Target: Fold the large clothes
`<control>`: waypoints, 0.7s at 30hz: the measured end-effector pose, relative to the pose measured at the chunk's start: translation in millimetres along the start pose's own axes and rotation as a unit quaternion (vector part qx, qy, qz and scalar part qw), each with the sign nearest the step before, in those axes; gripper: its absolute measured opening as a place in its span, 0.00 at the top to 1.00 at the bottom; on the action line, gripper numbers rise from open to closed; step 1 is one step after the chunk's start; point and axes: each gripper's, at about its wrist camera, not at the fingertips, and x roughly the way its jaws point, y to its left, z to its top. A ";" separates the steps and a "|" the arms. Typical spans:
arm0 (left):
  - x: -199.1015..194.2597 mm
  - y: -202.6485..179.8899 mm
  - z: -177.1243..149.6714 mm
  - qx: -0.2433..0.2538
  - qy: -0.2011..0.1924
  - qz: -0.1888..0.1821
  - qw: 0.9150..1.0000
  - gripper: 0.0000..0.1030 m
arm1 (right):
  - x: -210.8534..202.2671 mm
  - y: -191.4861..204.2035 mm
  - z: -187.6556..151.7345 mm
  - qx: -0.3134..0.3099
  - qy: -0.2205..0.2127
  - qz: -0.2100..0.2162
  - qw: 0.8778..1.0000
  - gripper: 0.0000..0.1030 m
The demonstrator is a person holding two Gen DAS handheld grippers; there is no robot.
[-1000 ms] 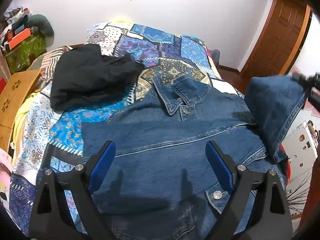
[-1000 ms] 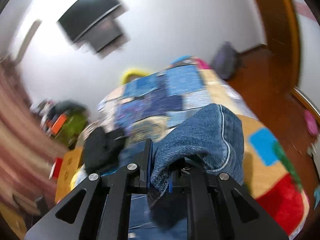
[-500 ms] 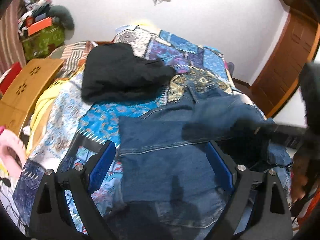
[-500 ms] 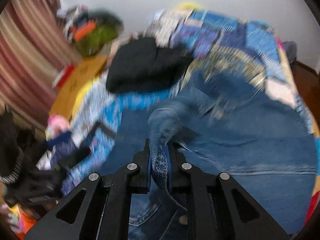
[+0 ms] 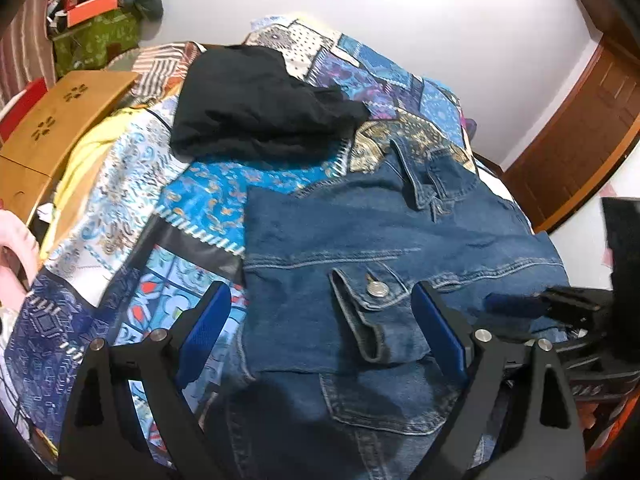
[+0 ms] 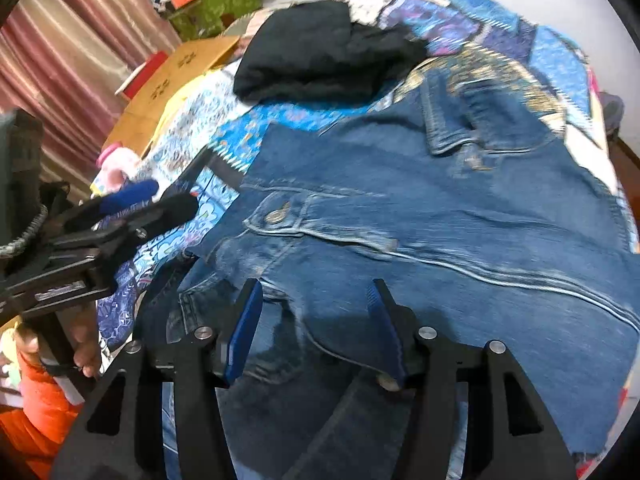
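A blue denim jacket [image 5: 400,240] [image 6: 440,216] lies spread on the patchwork quilt [image 5: 192,200]. One sleeve is folded across its body, the buttoned cuff [image 5: 376,292] [image 6: 276,216] lying on top. My left gripper [image 5: 320,308] hovers open over that cuff with nothing between its pads. It also shows at the left edge of the right wrist view as the left gripper [image 6: 132,200]. My right gripper [image 6: 314,312] is low over the jacket's near part. Its jaws are opening, and denim lies below the gap without being pressed by the pads.
A crumpled black garment [image 5: 260,108] [image 6: 320,52] sits on the quilt beyond the jacket. A wooden lap table [image 5: 60,120] and yellow cloth border the bed's left side, with cluttered boxes [image 5: 96,32] behind. A wooden door [image 5: 580,128] stands at the right. A hand [image 6: 84,352] holds the left gripper.
My right gripper swung the held sleeve across the jacket and down, then parted its jaws and let the sleeve go. The left gripper drifted a little, staying open.
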 end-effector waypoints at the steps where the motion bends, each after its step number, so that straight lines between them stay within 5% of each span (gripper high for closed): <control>1: 2.6 -1.5 -1.1 -0.002 0.006 -0.004 1.000 0.11 | -2.7 -1.1 0.3 0.004 -0.007 -0.003 1.000 0.51; 8: 28.6 -2.5 -11.9 -0.043 0.078 -0.072 0.993 0.11 | -56.3 -54.9 -17.4 0.062 -0.096 -0.088 0.990 0.50; 13: 51.2 -1.6 -25.0 -0.098 0.133 -0.134 0.977 0.11 | -87.1 -93.3 -37.6 0.110 -0.138 -0.146 0.973 0.49; 17: 58.1 -2.4 -28.3 -0.126 0.136 -0.152 0.971 0.13 | -106.2 -120.6 -58.5 0.146 -0.160 -0.181 0.959 0.28; 21: 65.6 -10.4 -23.8 -0.145 0.144 -0.198 0.959 0.26 | -115.8 -142.8 -76.4 0.180 -0.173 -0.200 0.948 0.27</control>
